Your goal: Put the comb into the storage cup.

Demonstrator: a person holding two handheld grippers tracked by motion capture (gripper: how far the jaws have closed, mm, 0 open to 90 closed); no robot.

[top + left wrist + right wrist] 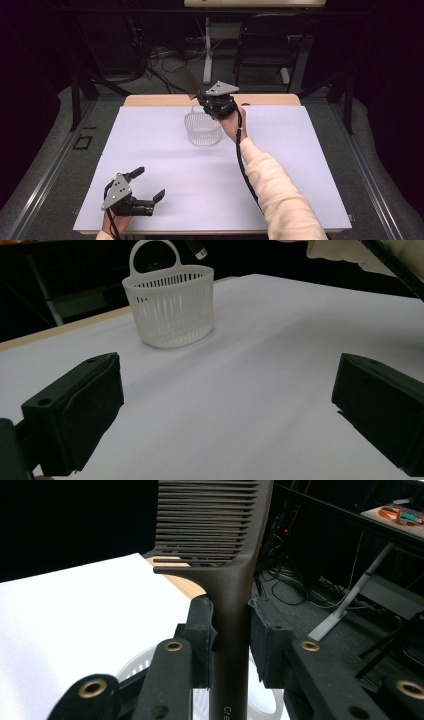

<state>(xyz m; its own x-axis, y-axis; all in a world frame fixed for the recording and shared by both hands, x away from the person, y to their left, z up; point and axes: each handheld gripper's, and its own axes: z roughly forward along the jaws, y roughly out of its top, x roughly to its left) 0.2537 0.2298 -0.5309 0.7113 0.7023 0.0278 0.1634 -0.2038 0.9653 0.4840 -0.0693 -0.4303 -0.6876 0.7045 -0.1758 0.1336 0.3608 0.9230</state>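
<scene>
Here the right gripper has its jaws clenched on the handle of a dark brown comb, held in the air just above the far rim of the white slotted basket, teeth end pointing away from the person. The basket stands mid-surface. The left gripper rests near the front edge, jaws released, nothing between them.

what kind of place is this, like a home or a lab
Most likely a lab or recording workspace, not a home: a white-covered table ringed by black frame posts, loose cables on the floor behind it, and a height-adjustable desk beyond.
</scene>
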